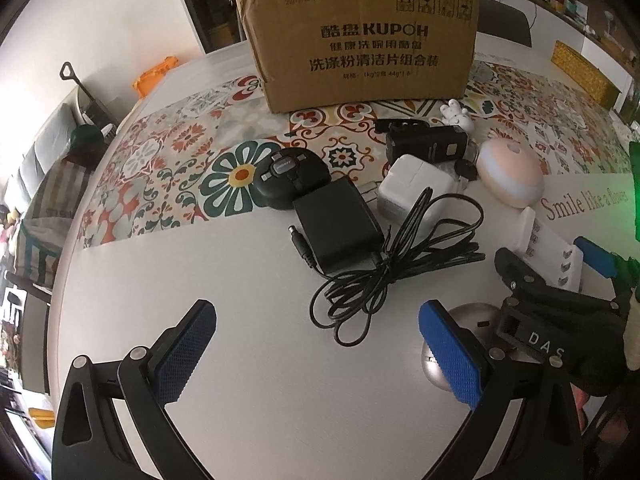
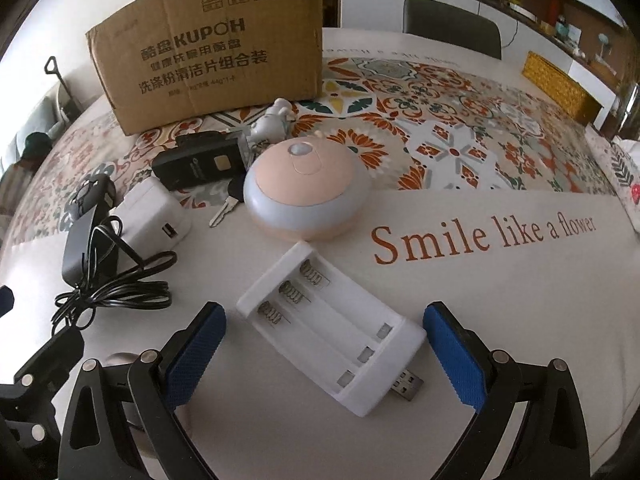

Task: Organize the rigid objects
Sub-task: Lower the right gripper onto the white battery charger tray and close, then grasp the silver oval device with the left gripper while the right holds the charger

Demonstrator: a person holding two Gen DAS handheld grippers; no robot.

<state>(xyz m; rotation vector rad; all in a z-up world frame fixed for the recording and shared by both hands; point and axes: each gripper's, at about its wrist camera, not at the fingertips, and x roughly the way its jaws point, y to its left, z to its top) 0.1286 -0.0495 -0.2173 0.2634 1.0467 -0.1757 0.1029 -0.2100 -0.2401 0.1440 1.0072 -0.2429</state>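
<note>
My left gripper [image 1: 320,356] hangs open over bare white tablecloth, nothing between its fingers. Just ahead of it lie a black power adapter [image 1: 336,228] with a tangled cable [image 1: 400,268], a white plug cube [image 1: 412,188], a round black device [image 1: 292,178], a black box-shaped device [image 1: 424,144], a pink dome lamp [image 1: 510,172] and a white figurine [image 1: 458,116]. My right gripper [image 2: 326,356] is open with its blue pads either side of a white battery charger [image 2: 332,328], not touching it. A cardboard box [image 2: 212,52] stands behind the pile. A key [image 2: 224,210] lies beside the lamp [image 2: 306,192].
A silver rounded object [image 1: 464,320] sits behind the left gripper's right pad. A yellow woven basket [image 2: 556,84] and a dark chair [image 2: 452,28] are at the table's far side. The patterned cloth [image 2: 460,136] covers the table's middle. The table's left edge [image 1: 80,208] curves close.
</note>
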